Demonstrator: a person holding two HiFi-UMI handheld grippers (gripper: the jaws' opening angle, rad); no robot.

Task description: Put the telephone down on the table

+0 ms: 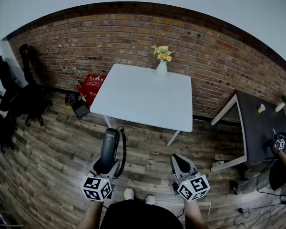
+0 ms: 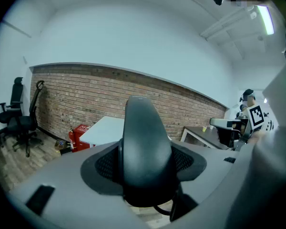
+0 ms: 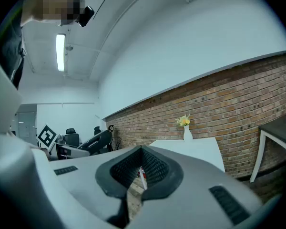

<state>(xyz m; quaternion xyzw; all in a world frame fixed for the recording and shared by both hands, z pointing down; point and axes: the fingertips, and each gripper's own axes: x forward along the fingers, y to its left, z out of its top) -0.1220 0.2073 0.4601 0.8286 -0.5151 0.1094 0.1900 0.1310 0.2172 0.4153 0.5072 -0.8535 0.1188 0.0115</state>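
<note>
Black plastic telephone [image 1: 109,144] stands clamped in my left gripper [image 1: 107,165], well apart from the white table [image 1: 148,97]. In the left gripper view the jaws press its middle; it looks stiff, smooth, perhaps slippery, and its cord [image 1: 122,149] may drag. In the right gripper view, the right gripper [image 3: 138,173] is closed together, empty.

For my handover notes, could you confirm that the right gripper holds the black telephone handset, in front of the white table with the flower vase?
Not quite: the left gripper holds the black telephone handset, clamped between its jaws in the left gripper view. The right gripper is empty. The white table with the flower vase does stand ahead.
</note>
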